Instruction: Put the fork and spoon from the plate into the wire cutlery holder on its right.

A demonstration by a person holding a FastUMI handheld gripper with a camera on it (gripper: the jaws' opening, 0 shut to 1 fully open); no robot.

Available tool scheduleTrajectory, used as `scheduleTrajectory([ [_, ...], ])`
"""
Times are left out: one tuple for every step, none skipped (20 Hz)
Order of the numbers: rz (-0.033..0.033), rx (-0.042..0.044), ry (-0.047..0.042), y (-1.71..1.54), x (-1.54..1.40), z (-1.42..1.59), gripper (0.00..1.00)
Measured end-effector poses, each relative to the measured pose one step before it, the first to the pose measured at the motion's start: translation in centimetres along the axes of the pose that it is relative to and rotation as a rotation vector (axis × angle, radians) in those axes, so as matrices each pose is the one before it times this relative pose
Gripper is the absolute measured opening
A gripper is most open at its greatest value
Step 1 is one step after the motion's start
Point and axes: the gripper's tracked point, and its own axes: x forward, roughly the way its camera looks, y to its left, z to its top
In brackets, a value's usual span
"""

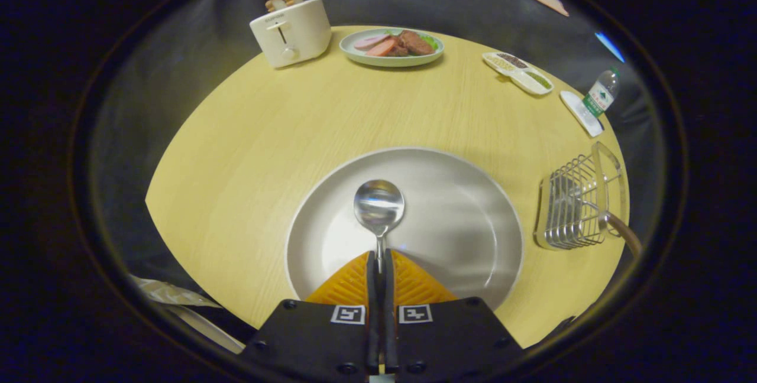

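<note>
The claw is squeezed tight on the thin handle of the spoon. The round end of the spoon sticks out ahead of the fingers, over the big plate. The wire holder sits on the surface to the right of the plate, and something with a brown handle, maybe the fork, is already in it. The spoon handle is smooth and skinny, so I think it could slip or swing down on the way. It might also bump the wire rim and fall beside the holder.
</note>
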Motion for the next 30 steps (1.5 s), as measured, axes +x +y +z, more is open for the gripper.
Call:
scheduleTrajectory([
  [-0.00123,-0.00371,0.00289,-0.201,-0.131,0.100,0.07],
  [-0.00039,-0.00893,0.00165,-0.197,-0.079,0.031,0.07],
  [0.00433,-0.00832,-0.00260,-0.004,-0.360,0.036,0.07],
  [0.00942,-0.00883,0.01654,0.152,0.270,-0.492,0.04],
  [0.00072,-0.00601,0.00349,0.004,0.006,-0.079,0.04],
  [0.00130,0.00106,0.00712,-0.010,-0.122,-0.063,0.04],
  [0.00409,0.00650,0.00626,-0.050,-0.265,0.020,0.04],
  [0.00681,0.00586,-0.00190,-0.026,-0.324,0.227,0.04],
  [0.00324,-0.00119,0.00010,-0.200,-0.357,0.361,0.04],
  [-0.00107,-0.00821,-0.00010,-0.370,-0.530,0.301,0.04],
  [-0.00607,-0.00933,-0.00613,-0.484,-0.562,0.428,0.04],
  [-0.00492,-0.01021,-0.00135,-0.484,-0.315,0.299,0.04],
  [-0.00713,-0.00621,-0.00303,-0.549,-0.406,0.310,0.04],
  [-0.00545,-0.00370,0.00017,-0.473,-0.399,0.153,0.04],
  [-0.00627,-0.00033,-0.00408,-0.553,-0.333,0.288,0.04],
  [-0.00462,0.00067,-0.00146,-0.365,-0.303,0.111,0.04],
  [-0.00049,0.00035,0.00179,-0.289,-0.276,0.075,0.04],
  [0.00304,0.00377,-0.00005,-0.247,-0.339,0.043,0.04],
  [0.00435,0.00381,0.00105,-0.189,-0.286,0.104,0.04],
  [0.00057,0.00130,-0.00204,-0.280,-0.316,0.090,0.04],
  [-0.00280,-0.00543,-0.00223,-0.416,-0.323,0.240,0.04],
  [-0.00660,-0.00529,-0.00222,-0.525,-0.383,0.039,0.04],
  [-0.00935,-0.00514,-0.00121,-0.541,-0.387,0.125,0.04],
  [-0.01109,-0.00602,-0.00364,-0.687,-0.426,0.209,0.04],
  [-0.01075,-0.00494,-0.00331,-0.674,-0.469,0.276,0.04],
  [-0.01013,-0.00078,-0.00660,-0.649,-0.473,0.217,0.04],
  [-0.00469,0.00029,-0.00418,-0.514,-0.461,0.270,0.04],
  [-0.00680,0.00104,-0.00691,-0.675,-0.423,0.189,0.04],
  [-0.00959,0.00102,-0.00474,-0.731,-0.433,0.208,0.04],
  [-0.01045,0.00200,-0.00388,-0.667,-0.322,0.208,0.04],
])
